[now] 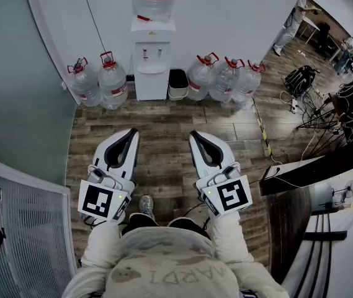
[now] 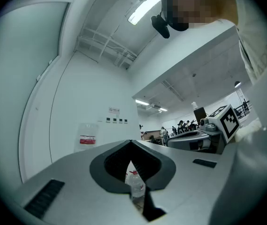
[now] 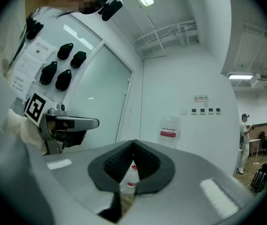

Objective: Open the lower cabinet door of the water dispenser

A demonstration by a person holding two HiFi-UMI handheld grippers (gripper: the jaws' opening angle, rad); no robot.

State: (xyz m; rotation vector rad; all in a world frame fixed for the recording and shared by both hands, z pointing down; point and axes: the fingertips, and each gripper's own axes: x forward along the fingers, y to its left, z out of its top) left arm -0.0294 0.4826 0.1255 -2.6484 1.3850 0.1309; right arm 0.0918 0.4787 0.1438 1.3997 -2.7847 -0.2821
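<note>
Head view: approach; water dispenser [image 1: 151,58] at twelve o'clock; left gripper [image 1: 130,131], right gripper [image 1: 193,134] closed, empty; next, reach lower cabinet door [image 1: 151,86].

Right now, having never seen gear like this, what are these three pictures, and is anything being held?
No robot here: a person holds a two-jaw gripper in each hand. The top-down picture is from a camera on their head: left gripper, right gripper, above a wooden floor. The other two come from cameras riding on each gripper, looking along its jaws. Both pairs of jaws are closed, holding nothing. Ahead stands a white water dispenser, with water jugs and a black bin beside it.
</note>
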